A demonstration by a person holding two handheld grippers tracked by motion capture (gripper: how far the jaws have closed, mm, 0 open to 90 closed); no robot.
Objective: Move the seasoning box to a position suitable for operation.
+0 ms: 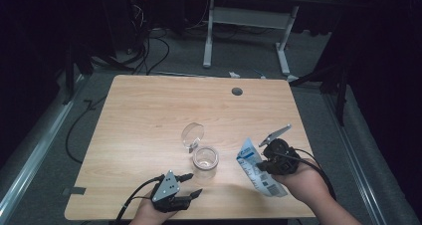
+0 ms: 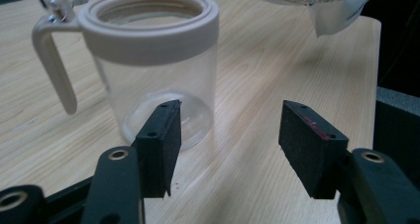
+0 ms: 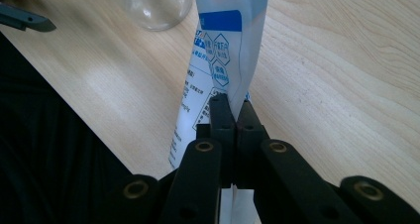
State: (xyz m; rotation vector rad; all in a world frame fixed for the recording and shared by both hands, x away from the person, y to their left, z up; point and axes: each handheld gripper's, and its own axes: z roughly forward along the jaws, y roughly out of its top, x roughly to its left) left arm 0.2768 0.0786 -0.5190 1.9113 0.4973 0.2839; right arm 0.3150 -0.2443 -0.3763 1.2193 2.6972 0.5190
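Jar [image 1: 205, 158], lid open, stands mid-surface [image 1: 149, 110], at eleven o'clock from my left gripper [image 2: 225, 140], whose fingers gape wide and empty; my right gripper [image 3: 233, 116] pinches the pouch [image 1: 258, 172] at the jar's three o'clock.

In your left gripper view the pouch [image 2: 317, 1] is cut off by the top edge, and the jar [image 2: 153, 60] hides its own lid hinge. In your right gripper view the jaws cover the pouch's pinched edge, its print is too small to read, and the jar runs off the top.
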